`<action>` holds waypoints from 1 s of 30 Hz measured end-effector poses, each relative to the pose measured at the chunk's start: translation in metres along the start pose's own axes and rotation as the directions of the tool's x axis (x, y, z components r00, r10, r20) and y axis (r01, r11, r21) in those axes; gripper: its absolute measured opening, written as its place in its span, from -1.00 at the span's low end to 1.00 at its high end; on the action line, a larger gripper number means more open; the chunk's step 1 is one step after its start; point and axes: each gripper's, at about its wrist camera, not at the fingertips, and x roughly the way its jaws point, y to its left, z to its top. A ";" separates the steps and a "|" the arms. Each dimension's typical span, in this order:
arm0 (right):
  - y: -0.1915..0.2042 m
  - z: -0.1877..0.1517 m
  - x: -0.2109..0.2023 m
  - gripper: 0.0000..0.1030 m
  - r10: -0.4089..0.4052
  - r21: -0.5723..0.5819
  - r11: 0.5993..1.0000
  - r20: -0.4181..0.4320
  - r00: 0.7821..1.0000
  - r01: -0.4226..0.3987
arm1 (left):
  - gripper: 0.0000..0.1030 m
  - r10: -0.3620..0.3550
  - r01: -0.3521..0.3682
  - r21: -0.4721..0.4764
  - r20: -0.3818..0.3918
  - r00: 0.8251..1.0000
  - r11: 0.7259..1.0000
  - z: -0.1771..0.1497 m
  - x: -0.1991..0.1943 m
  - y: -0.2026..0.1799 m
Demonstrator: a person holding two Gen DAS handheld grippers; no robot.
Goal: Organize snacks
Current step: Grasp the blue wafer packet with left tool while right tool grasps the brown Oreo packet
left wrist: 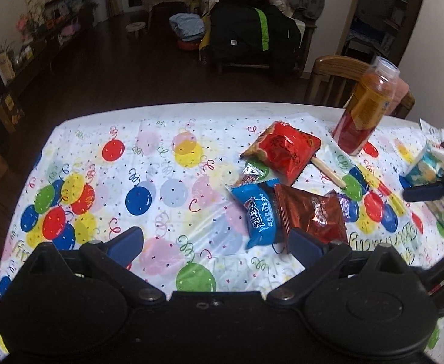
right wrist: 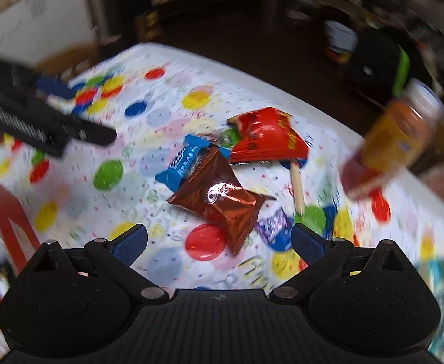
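Both grippers, left (left wrist: 215, 242) and right (right wrist: 218, 239), gape empty; ahead, overlapping brown packet (right wrist: 218, 200) and blue packet (right wrist: 181, 166) risk a double grab.

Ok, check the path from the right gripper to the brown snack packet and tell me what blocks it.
Nothing visible blocks it. The right gripper is open, and the brown snack packet lies on the tablecloth just ahead of its fingertips. The packet overlaps the blue packet behind it; a small purple wrapper sits beside its right end.

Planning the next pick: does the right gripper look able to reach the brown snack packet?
Probably yes: the right gripper is open, the brown snack packet lies just ahead on top of the pile, uncovered.
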 end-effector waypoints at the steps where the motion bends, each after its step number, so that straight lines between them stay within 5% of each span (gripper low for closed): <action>1: 0.001 0.002 0.007 0.97 0.004 -0.045 0.999 -0.012 1.000 -0.004 | 0.97 -0.003 0.003 -0.004 -0.003 1.000 1.000 0.001 0.001 0.001; 13: 0.010 0.021 0.070 0.96 0.013 -0.455 0.889 -0.075 0.997 -0.046 | 0.97 -0.018 0.015 -0.049 -0.049 0.999 0.999 0.002 0.023 0.019; 17: 0.010 0.026 0.086 0.93 0.020 -0.490 0.869 -0.096 0.995 -0.064 | 0.97 -0.019 0.015 -0.053 -0.061 0.998 0.998 0.004 0.030 0.021; 30: 0.004 0.019 0.088 0.03 0.073 -0.397 0.912 -0.079 0.994 -0.098 | 0.94 -0.031 0.027 -0.040 -0.079 0.996 0.999 0.019 0.058 0.007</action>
